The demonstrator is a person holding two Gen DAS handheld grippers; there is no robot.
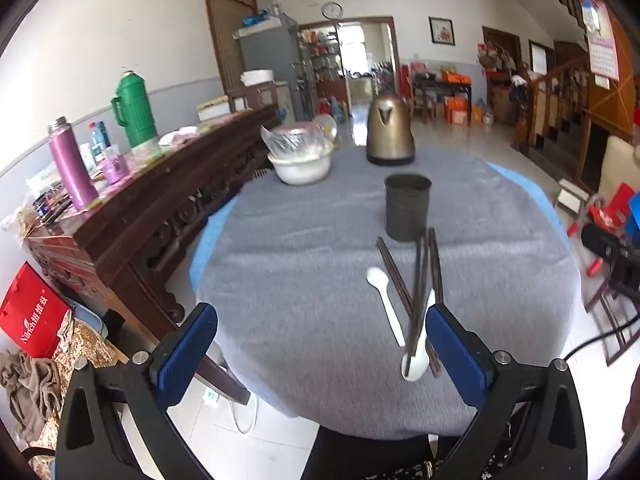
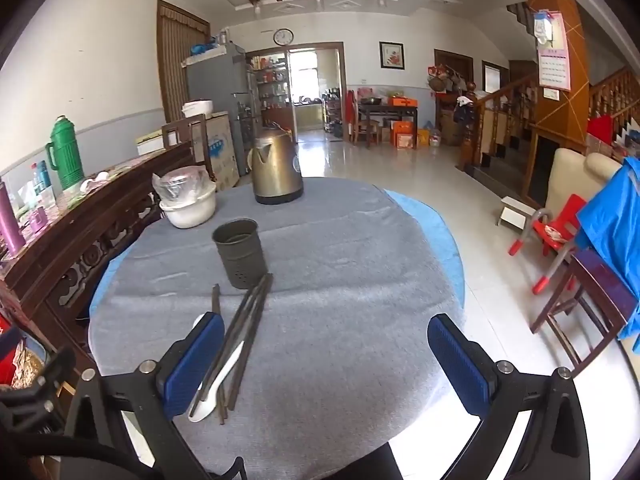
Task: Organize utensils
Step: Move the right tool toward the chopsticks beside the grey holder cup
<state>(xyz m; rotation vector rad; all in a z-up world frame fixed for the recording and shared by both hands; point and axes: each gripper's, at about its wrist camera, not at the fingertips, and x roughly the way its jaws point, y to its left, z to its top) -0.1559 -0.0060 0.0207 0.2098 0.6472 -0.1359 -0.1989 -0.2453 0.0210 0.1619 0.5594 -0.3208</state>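
Observation:
A dark metal utensil holder stands upright on the round table with a grey cloth; it also shows in the right wrist view. In front of it lie several dark chopsticks and two white plastic spoons. The chopsticks and one spoon show beside my right gripper's left finger. My left gripper is open and empty, above the table's near edge, left of the utensils. My right gripper is open and empty, just right of the utensils.
A gold electric kettle and a white bowl with a plastic-wrapped dish stand at the table's far side. A dark wooden sideboard with flasks runs along the left. Chairs stand to the right.

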